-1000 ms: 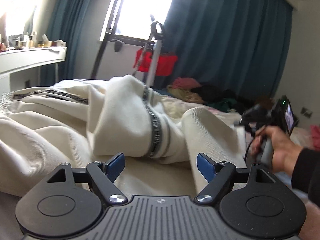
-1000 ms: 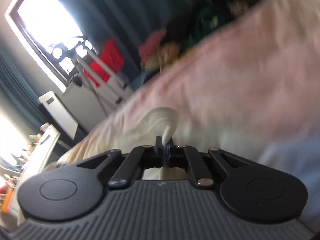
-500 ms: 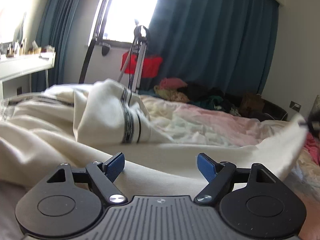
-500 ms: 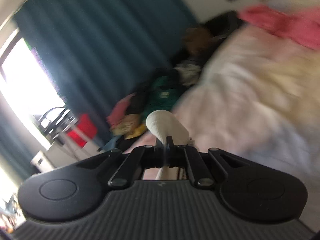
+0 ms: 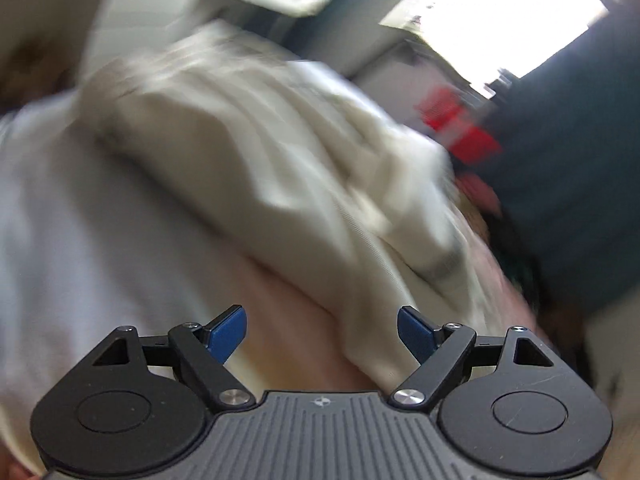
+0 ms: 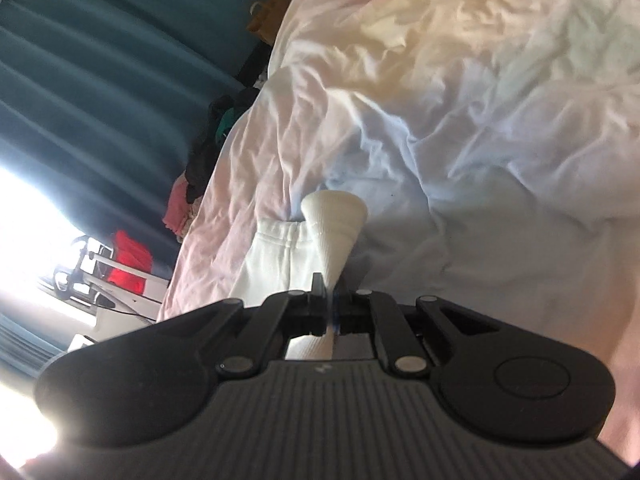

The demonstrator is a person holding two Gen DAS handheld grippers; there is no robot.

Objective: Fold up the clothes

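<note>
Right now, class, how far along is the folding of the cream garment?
Done: nothing looks folded; the cream garment lies rumpled on the bedsheet. In hand: the right hand-held gripper is shut on one end of it. Left: the left hand-held gripper, open and empty, must grip; every fold remains.

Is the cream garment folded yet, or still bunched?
Still bunched: the cream garment lies in a rumpled, blurred heap on the bed sheet, one end pinched in the right gripper; left gripper open.
</note>
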